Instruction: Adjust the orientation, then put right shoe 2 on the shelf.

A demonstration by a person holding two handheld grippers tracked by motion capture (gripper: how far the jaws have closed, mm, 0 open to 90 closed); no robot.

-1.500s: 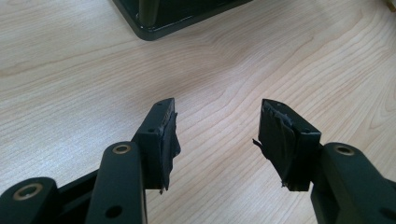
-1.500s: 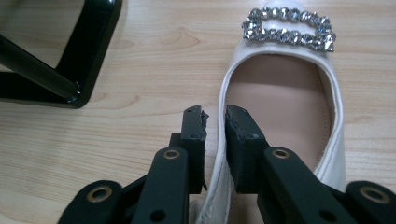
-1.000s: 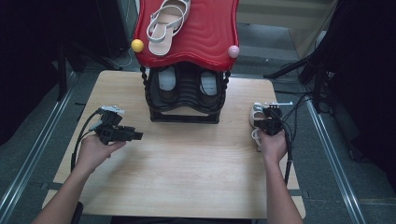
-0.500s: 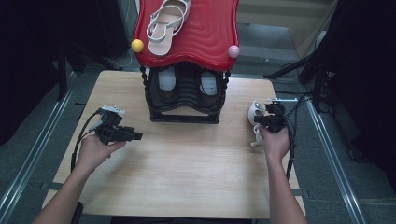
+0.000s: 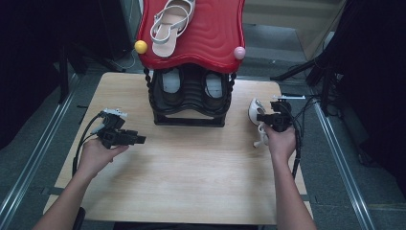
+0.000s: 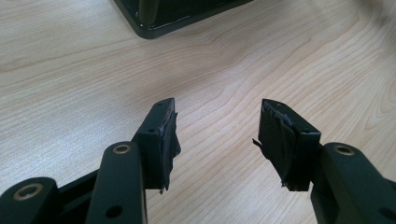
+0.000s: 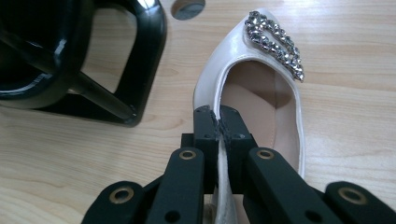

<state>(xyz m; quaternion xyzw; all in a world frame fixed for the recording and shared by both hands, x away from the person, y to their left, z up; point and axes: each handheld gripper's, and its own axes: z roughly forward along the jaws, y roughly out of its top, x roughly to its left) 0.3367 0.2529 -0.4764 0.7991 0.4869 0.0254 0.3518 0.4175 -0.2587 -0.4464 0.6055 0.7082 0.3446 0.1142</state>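
High view looks down; gripper views close — sharing the table (image 5: 191, 167).

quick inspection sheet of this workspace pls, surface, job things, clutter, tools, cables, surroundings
surface: light wooden table, bare across the front.
job's things: white shoe with a jewelled trim on the toe, at the table's right side beside the rack; black shoe rack with a red top shelf; a strappy sandal lies on that shelf, and a pair of shoes sits on the lower tier.
clutter: nothing seen.
grippers: right tool shut on the white shoe's side wall; left tool open, nothing between its jaws, over bare wood.
cables: black cables trail from each tool off the table edges.
surroundings: grey floor, metal rails along both sides, dark equipment behind.
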